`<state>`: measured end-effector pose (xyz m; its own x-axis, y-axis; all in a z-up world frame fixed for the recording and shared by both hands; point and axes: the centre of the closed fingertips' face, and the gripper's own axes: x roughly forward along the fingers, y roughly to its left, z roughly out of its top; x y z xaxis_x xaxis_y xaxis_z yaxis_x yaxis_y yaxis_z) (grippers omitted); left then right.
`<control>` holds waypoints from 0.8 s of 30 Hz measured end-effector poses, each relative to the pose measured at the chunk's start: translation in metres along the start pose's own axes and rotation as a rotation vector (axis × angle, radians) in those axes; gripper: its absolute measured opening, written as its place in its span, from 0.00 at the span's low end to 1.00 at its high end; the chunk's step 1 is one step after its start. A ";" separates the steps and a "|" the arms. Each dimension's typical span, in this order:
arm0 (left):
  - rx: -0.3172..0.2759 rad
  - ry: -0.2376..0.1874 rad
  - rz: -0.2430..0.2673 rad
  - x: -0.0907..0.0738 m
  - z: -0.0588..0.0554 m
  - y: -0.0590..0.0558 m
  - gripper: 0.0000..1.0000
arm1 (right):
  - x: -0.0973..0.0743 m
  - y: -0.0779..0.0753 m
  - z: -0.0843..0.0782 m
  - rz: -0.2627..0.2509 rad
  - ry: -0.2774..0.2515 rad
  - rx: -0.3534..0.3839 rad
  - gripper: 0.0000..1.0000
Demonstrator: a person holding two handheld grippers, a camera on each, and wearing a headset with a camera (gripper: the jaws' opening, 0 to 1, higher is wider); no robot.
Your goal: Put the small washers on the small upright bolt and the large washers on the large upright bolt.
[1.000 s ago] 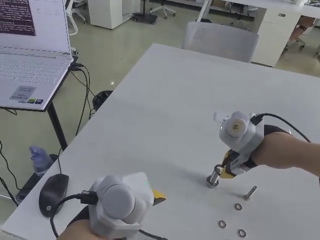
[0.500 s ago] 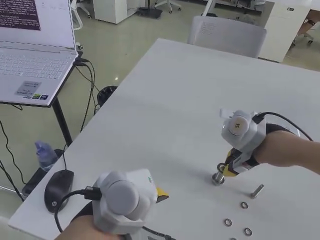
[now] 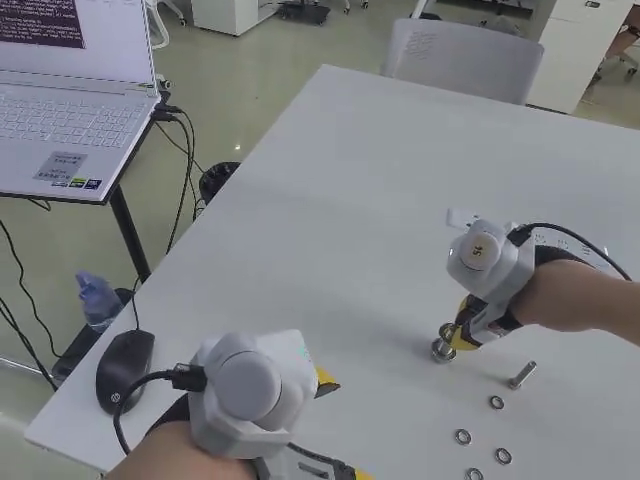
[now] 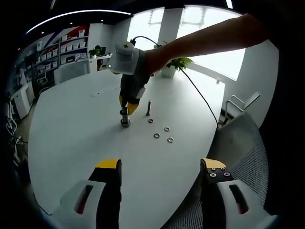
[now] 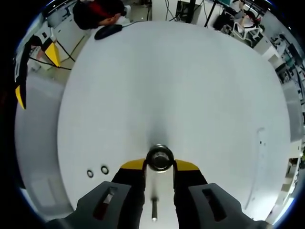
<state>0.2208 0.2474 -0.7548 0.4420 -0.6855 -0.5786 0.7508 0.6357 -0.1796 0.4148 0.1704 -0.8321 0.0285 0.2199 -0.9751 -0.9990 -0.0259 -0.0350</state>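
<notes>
White table (image 3: 330, 200) bears the large bolt (image 3: 442, 349), tilted a second ago and upright now, clenched in the jaws of the right gripper (image 5: 159, 166), whose forearm reaches in from the bolt's right. Near that bolt lie the small bolt (image 3: 521, 375) and washers (image 3: 497, 402). Well apart from it hovers the left gripper (image 4: 161, 165), released, and a laptop (image 3: 70, 130) stands farther off.

Counter (image 3: 330, 200) open across the frame's middle and top; large bolt (image 3: 443, 349), small bolt (image 3: 521, 375), washers (image 3: 497, 402) crowd lower right.
</notes>
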 end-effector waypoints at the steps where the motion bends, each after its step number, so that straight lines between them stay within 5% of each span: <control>1: -0.003 0.001 -0.001 0.000 0.000 -0.001 0.66 | 0.001 0.001 0.000 -0.001 -0.002 -0.003 0.22; 24: -0.010 0.001 -0.007 -0.004 0.000 -0.004 0.65 | 0.028 -0.002 -0.007 -0.007 0.020 -0.012 0.22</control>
<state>0.2158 0.2479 -0.7521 0.4365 -0.6895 -0.5780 0.7488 0.6345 -0.1914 0.4183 0.1700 -0.8611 0.0359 0.2003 -0.9791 -0.9984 -0.0364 -0.0440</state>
